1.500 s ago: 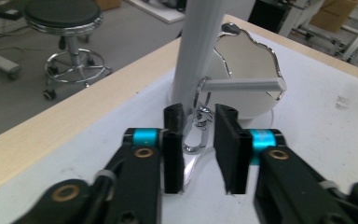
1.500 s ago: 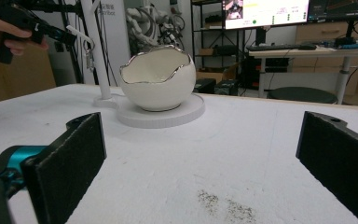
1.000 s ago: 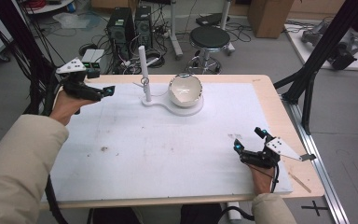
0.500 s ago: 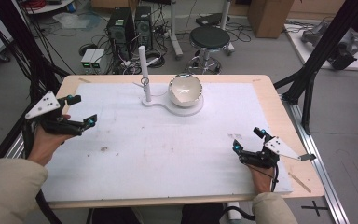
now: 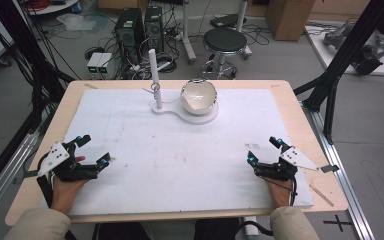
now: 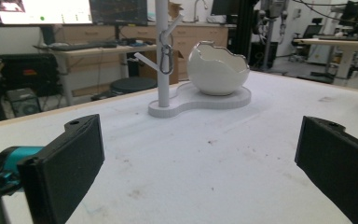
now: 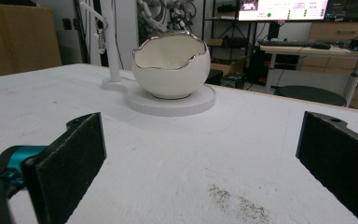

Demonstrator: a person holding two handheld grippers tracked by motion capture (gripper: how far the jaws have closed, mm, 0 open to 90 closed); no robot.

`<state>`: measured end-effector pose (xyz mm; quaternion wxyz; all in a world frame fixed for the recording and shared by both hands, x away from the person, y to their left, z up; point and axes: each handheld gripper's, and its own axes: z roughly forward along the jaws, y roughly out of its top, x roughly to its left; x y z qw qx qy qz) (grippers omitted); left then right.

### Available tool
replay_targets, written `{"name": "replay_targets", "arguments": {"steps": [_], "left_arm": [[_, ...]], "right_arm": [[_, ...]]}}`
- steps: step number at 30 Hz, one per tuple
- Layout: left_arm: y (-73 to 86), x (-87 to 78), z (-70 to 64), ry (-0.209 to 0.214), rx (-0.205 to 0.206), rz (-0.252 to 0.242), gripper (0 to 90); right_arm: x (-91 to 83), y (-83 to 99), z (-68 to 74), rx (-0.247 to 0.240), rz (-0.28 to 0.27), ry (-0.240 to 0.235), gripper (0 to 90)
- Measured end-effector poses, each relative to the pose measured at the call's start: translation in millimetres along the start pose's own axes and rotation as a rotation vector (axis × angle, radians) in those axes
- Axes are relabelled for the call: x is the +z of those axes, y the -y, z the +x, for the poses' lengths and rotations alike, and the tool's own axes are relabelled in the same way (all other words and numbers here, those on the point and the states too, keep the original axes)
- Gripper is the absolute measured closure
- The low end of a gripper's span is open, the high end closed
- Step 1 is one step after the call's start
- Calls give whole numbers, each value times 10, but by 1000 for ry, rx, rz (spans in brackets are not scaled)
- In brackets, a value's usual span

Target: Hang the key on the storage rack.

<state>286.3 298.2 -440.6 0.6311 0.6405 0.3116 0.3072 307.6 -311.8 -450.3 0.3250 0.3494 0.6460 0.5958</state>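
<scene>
Two tools: one in each of the person's hands, both low over the near part of the counter, well apart from each other.
Left tool (image 5: 91, 151): near the counter's front left corner, jaws spread wide with nothing between them; its own view (image 6: 196, 168) shows bare white surface in the gap.
Right tool (image 5: 264, 150): near the front right corner, jaws likewise wide and holding nothing; its own view (image 7: 200, 163) shows a small patch of dark specks on the sheet just ahead.
Counter (image 5: 300, 112): light wood, covered almost edge to edge by a white sheet (image 5: 180, 160) with faint smudges.
White stand (image 5: 186, 112): a flat, figure-eight base at the far middle of the sheet, well apart from both tools.
Post (image 5: 154, 75): a slim white upright with short side pegs, rising from the left lobe of the stand.
Carabiner (image 6: 166, 58): a metal clip hanging from a peg on the post, partway up.
Eggshell bowl (image 5: 198, 95): white, with a jagged silver-edged rim, sitting on the right lobe of the stand, just beside the post.
Sleeves: pale beige, entering from the near edge behind each hand.
Beyond the counter: a black round stool (image 5: 225, 39), computer towers and loose cables on the floor.
</scene>
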Motion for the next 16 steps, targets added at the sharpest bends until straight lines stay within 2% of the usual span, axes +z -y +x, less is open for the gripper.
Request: {"name": "replay_targets", "arguments": {"steps": [3,5,7,16], "left_arm": [[76,-55,-51,-15,4,-19,17],[118,-70,-64,-13,-11,-36,17],[124,-80,-74,-17,4,-43,17],[127,-73,-65,-22,-9,-36,17]], "right_arm": [[-2,0,4,3,3,1,5],[-1,0,4,2,2,1,5],[3,-1,2,-1,2,3,5],[8,-2,13,0,13,12,5]]}}
